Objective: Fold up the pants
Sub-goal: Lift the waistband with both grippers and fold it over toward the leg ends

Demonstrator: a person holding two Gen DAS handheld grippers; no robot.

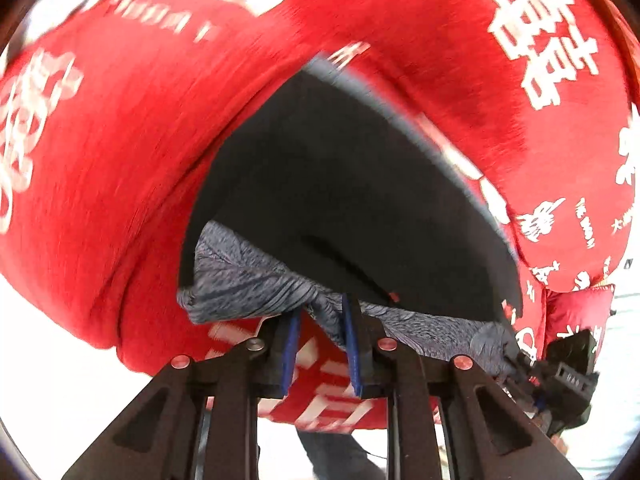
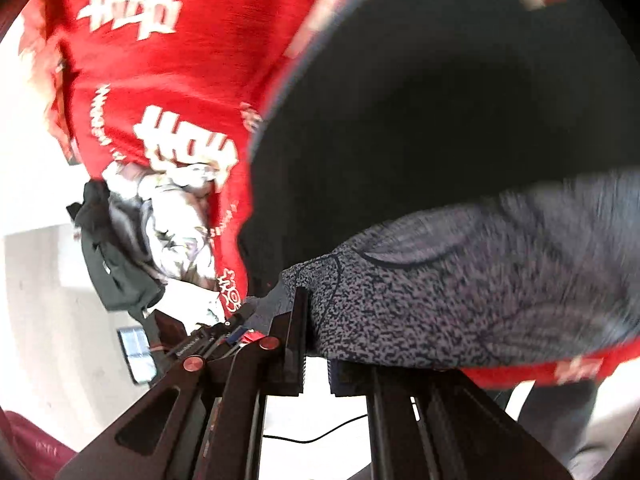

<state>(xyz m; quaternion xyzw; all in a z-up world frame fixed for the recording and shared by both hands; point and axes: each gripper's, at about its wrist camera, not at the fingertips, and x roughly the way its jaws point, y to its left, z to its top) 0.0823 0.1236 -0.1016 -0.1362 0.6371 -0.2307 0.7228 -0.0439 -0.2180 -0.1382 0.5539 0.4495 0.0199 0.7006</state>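
Observation:
Black pants (image 1: 340,184) with a mottled grey waistband (image 1: 248,280) lie on a red cover with white characters (image 1: 160,140). My left gripper (image 1: 322,320) is shut on the waistband's edge, which hangs lifted off the cover between the blue pads (image 1: 290,352). At the far right of the band, my right gripper (image 1: 532,364) pinches the other end. In the right wrist view the waistband (image 2: 460,280) drapes over the right gripper (image 2: 316,320), hiding its right finger. The black pants (image 2: 440,100) stretch away above. The left gripper (image 2: 230,334) shows small at the left.
The red cover (image 2: 180,80) fills the background. A heap of pale and black clothes (image 2: 172,220) lies on its far edge. A person's trouser leg (image 1: 332,456) stands below the grippers on a light floor, and a thin black cable (image 2: 320,436) runs across it.

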